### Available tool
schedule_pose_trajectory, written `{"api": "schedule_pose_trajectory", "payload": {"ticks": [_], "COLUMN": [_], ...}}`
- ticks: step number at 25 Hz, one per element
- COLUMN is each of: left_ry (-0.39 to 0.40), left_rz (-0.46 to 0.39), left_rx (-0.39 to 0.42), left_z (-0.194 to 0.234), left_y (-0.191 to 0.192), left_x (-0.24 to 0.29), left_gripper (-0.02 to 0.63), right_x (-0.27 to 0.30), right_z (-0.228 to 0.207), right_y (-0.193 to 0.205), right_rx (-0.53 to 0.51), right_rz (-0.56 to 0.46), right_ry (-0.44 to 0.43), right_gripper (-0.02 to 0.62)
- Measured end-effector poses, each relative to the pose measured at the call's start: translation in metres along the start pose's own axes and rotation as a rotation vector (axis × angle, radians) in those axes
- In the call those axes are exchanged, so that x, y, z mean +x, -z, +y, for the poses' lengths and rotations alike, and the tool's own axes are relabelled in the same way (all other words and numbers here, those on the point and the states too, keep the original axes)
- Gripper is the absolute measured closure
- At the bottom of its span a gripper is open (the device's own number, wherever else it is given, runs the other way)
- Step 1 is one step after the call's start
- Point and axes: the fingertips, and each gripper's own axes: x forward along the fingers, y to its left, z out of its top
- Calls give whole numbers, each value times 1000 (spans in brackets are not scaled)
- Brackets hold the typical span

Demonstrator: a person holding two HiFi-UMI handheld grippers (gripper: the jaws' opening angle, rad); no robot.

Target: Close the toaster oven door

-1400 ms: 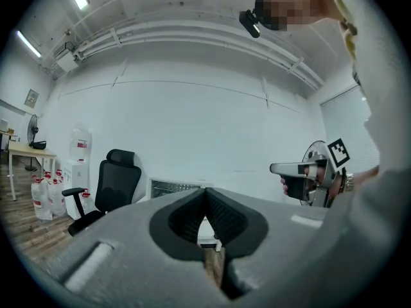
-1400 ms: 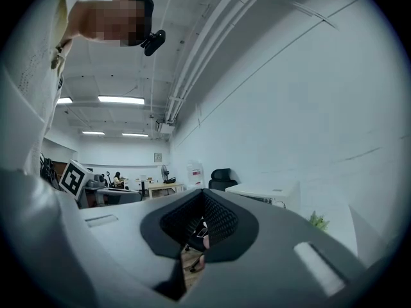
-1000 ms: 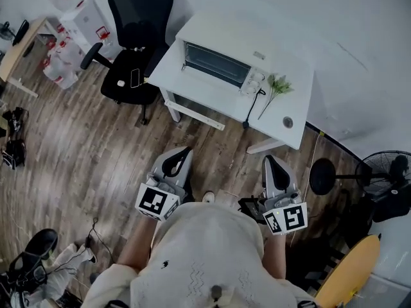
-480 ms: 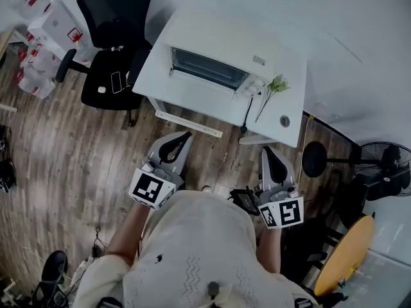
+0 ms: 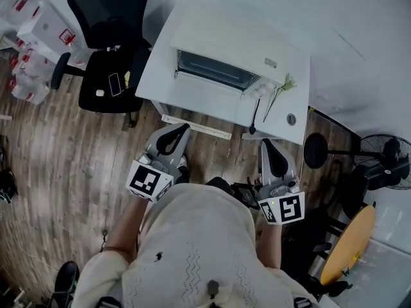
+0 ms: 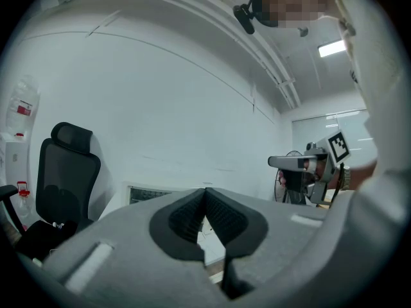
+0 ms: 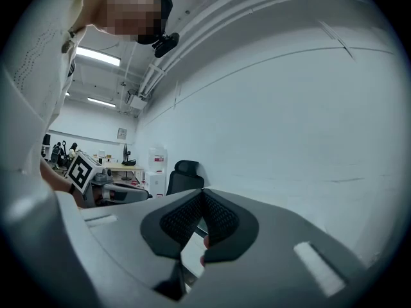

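Advance closed, empty left claw (image 5: 182, 129) and right claw (image 5: 267, 144) toward toaster oven (image 5: 218, 69) slowly, avoiding collision with table (image 5: 154, 82) edge.

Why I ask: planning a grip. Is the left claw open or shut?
Shut: left gripper view shows the left claw, tips meeting, nothing between.

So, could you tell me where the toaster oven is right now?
In the head view the toaster oven sits top centre on the white table, between the black office chair on its left and the green sprig on its right.
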Motion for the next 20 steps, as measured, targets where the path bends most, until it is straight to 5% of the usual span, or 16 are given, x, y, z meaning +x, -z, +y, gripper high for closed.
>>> {"api": "schedule_pose_trajectory", "payload": {"ticks": [10,20], "left_ry": [-55,-208], "left_rz": [113,207], "left_rx": [-71,-233], "left_z": [35,48], "left_y": [61,136], "left_x": [-4,-5], "left_gripper": [603,603], "right_x": [42,71], "right_z": [11,18], "right_y": [15,38], "right_rx": [1,-5], "right_rz": [44,115], "right_ry": [-57,-228], "right_gripper": [584,584]}}
